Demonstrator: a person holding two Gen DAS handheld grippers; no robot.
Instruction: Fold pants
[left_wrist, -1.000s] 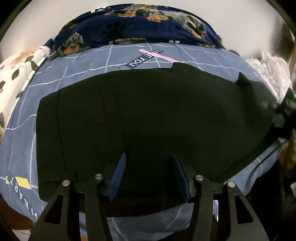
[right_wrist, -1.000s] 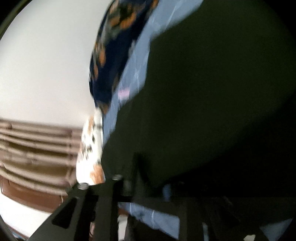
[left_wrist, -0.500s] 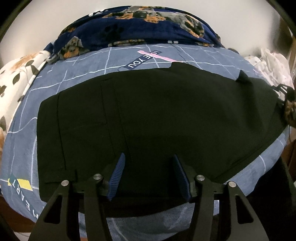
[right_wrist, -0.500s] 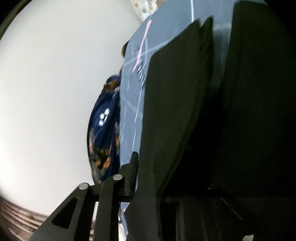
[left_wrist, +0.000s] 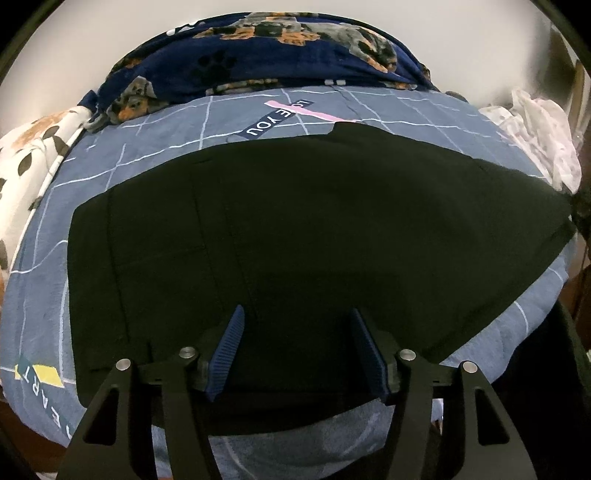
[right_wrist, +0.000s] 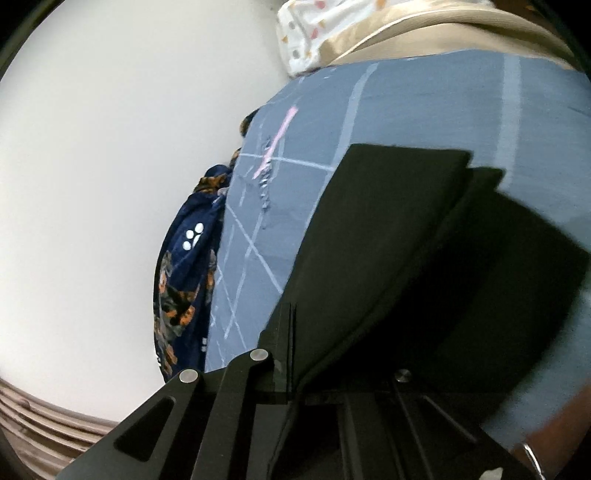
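Black pants (left_wrist: 295, 236) lie spread flat across a blue grid-patterned bedspread (left_wrist: 155, 155). My left gripper (left_wrist: 297, 354) is open, its blue ribbed fingers (left_wrist: 229, 350) held over the near edge of the pants, holding nothing. In the right wrist view my right gripper (right_wrist: 295, 354) is shut on the black pants (right_wrist: 376, 258), a stiff fold of fabric rising from its closed fingers and lifted above the bedspread (right_wrist: 424, 99). Its right finger is hidden behind the cloth.
A navy dog-print blanket (left_wrist: 280, 51) is bunched at the far side of the bed against a white wall (right_wrist: 110, 147). A white leaf-print pillow (left_wrist: 26, 162) lies at the left and crumpled white cloth (left_wrist: 539, 133) at the right. The bed edge is near me.
The right gripper swung round with the pants end, lifting it clear of the bed. In the left view the flipped-up corner at the right is gone. The left gripper barely moved.
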